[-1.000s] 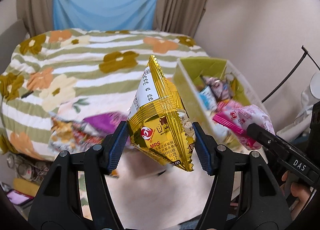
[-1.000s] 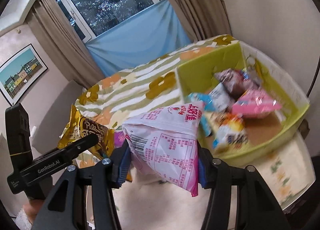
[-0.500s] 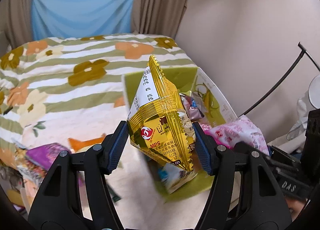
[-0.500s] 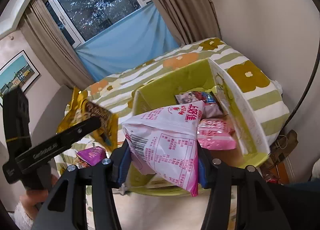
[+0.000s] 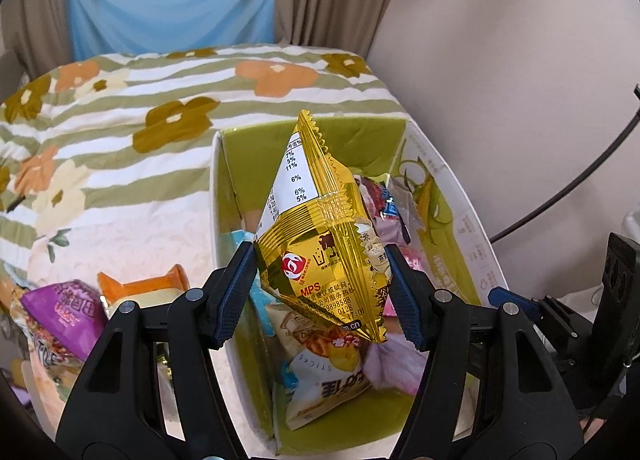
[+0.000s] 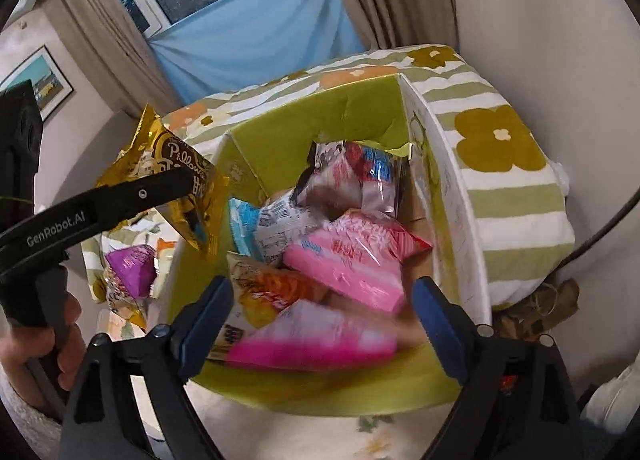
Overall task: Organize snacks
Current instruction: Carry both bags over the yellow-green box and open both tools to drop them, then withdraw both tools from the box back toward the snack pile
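Observation:
My left gripper (image 5: 320,296) is shut on a gold snack packet (image 5: 320,236) and holds it upright above the near left part of a green cardboard box (image 5: 444,220). In the right wrist view the same gold packet (image 6: 172,176) hangs over the box's left wall (image 6: 256,164). My right gripper (image 6: 320,324) is open above the box's near end. A pink-and-white snack packet (image 6: 312,344) lies blurred in the box just below its fingers. Several other packets fill the box.
A purple packet (image 5: 64,316) and other loose snacks lie on the flowered cover left of the box. A wall runs close on the right, with a dark cable (image 5: 568,184) against it. Curtains and a blue cloth hang behind the bed.
Both grippers moved over the box. My right gripper opened and the pink-and-white packet dropped from it into the box. My left gripper still holds the gold packet.

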